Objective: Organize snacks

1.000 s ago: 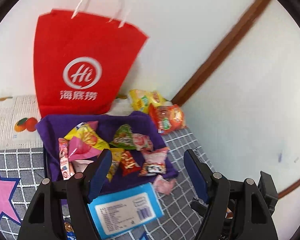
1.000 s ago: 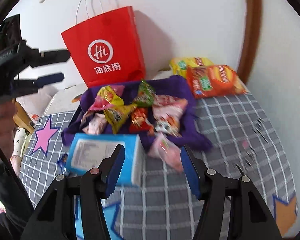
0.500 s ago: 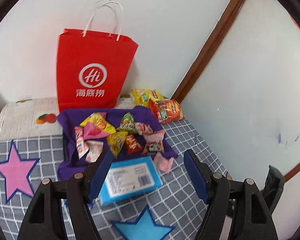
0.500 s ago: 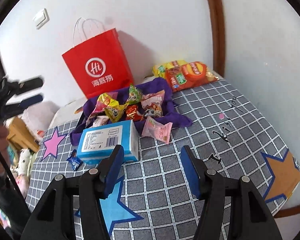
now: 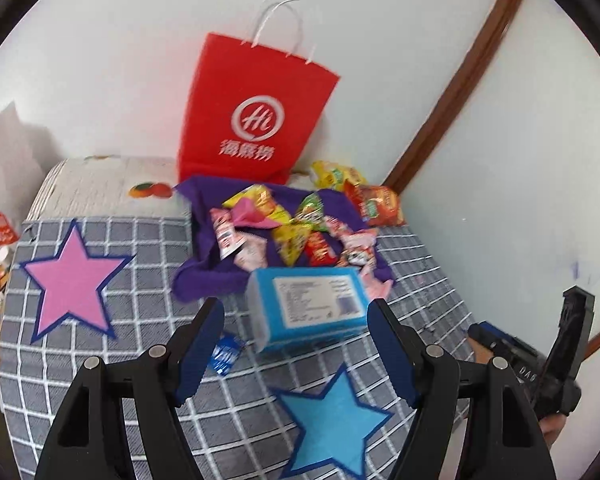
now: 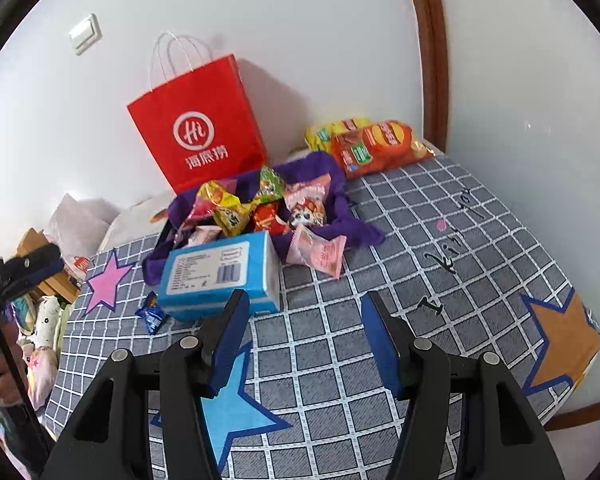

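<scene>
Both grippers hang above the grey checked bedcover (image 6: 440, 216) with nothing held. The left gripper (image 5: 296, 344) has its jaws standing apart and empty; the right gripper (image 6: 304, 340) likewise shows a clear gap between its blue pads (image 6: 230, 336), with only cover behind it. Ahead of the left jaws, reaching slightly past the right one, lies the blue box (image 5: 310, 304), label side up, its long axis running across the line of the jaws and tilted a little. Seen from the right gripper, the same box (image 6: 220, 276) sits ahead and to the left of the jaws, its near edge just beyond the left fingertip. A small blue wrapper (image 5: 225, 352) lies just beside the left gripper's left fingertip, on the cover. Beyond the box, a purple-lined tray (image 6: 340, 200) holds a heap of mixed snack packets (image 6: 260, 204), pointing every way with no common direction. One pink packet (image 6: 318, 252) lies outside the tray, touching its purple cloth, its long axis across the right jaws' line. Farther ahead and to the right of the jaws, an orange chip bag (image 6: 380, 146) and a yellow bag (image 6: 332, 128) lie flat against the wall, long axes sideways. A red paper bag (image 6: 202, 128) stands upright behind the tray, handles up.
</scene>
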The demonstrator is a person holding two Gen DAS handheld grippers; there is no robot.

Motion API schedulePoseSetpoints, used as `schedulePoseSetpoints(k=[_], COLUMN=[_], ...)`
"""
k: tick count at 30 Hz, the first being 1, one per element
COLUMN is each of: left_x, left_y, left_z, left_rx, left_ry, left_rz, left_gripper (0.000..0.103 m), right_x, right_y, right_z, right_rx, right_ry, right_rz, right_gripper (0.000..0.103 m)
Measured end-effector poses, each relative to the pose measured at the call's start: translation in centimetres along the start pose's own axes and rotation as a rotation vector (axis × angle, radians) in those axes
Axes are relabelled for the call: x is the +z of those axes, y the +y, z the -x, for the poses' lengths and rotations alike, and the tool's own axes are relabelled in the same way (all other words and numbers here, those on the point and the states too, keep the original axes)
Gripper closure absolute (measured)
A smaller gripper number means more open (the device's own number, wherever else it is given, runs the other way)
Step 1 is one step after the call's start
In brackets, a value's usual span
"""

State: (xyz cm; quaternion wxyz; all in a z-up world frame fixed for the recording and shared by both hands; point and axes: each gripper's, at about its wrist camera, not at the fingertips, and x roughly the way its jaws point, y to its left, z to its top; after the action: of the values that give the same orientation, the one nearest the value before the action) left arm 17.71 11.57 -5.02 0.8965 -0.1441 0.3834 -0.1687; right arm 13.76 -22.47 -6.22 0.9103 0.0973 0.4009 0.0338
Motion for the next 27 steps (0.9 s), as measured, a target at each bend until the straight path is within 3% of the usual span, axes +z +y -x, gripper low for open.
schedulePoseSetpoints(k=[12, 19, 27], left_x=[-3.3, -4.6, -4.8], left_y=[3.7, 4.4, 3.9], left_z=[-5.8, -9.4, -12.2], left_rx=[0.123, 0.165, 0.201], left_ry=[0.113, 0.165, 0.197], left_rz=[0.05, -0.014, -0.164], left_gripper=[0.031, 0.031, 0.031], right_x=[-1.5, -1.4, -1.6], right_y=[0.3, -1.0, -2.7], right_z=[-4.6, -7.0, -10.0], right_rx=[-0.031, -0.04, -0.03], right_ry=[0.03, 0.043, 0.088], right_rz=[0.11, 0.131, 0.082], right_gripper=[0.044, 0.044, 0.044])
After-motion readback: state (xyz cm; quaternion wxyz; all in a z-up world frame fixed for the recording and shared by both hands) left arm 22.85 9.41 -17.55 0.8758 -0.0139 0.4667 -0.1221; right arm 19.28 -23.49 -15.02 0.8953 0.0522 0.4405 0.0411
